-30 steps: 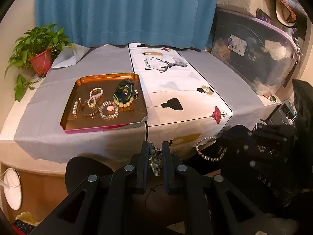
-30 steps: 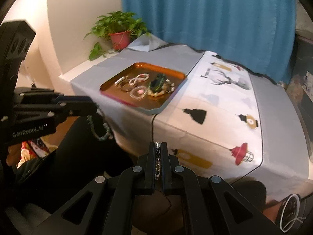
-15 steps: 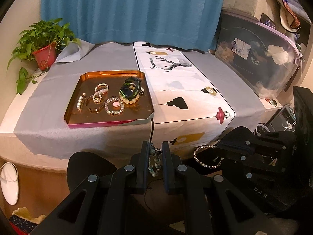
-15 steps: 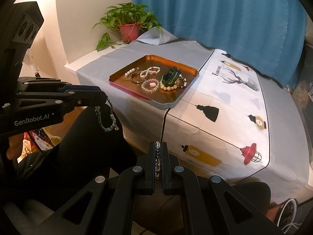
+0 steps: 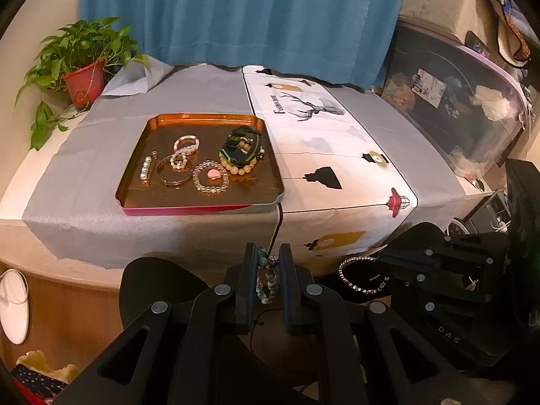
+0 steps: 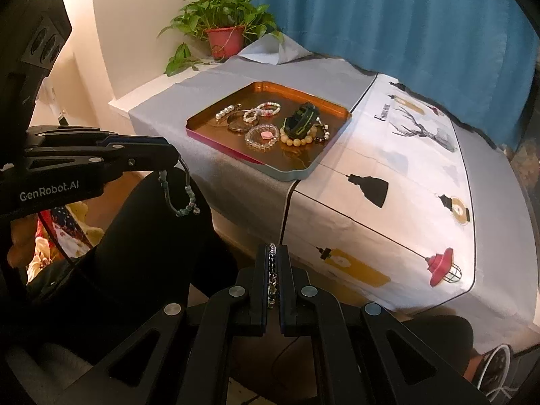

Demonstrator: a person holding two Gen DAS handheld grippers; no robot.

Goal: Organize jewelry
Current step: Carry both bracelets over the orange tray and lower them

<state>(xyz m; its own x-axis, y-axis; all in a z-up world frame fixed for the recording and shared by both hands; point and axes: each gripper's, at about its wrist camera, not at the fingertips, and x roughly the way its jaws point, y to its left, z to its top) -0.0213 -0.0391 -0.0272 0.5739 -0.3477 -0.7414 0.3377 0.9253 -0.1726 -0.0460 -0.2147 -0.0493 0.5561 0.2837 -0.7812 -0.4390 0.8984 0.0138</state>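
An orange tray [image 5: 135, 182] [image 6: 337, 109] sits on the grey cloth and holds several bracelets, a clear bead bracelet [image 5: 211, 177] and a dark green watch [image 5: 241, 145] among them. My left gripper [image 5: 268, 253] is shut on a teal bead bracelet [image 5: 266, 280], which hangs below its tips in the right wrist view [image 6: 179, 192]. My right gripper [image 6: 272, 253] is shut on a dark metallic bead bracelet [image 6: 272, 273], also seen in the left wrist view [image 5: 361, 275]. Both grippers are off the table, in front of its near edge.
A white printed runner [image 5: 320, 155] lies right of the tray. A potted plant [image 5: 84, 64] stands at the back left corner. A blue curtain [image 5: 236, 13] hangs behind. A clear storage bin [image 5: 455, 101] stands at the right. The person's dark-clad legs [image 6: 141, 253] are below the grippers.
Both grippers have drawn a little nearer to the table and risen, so the tray looks larger and more central. Each still holds its bracelet.
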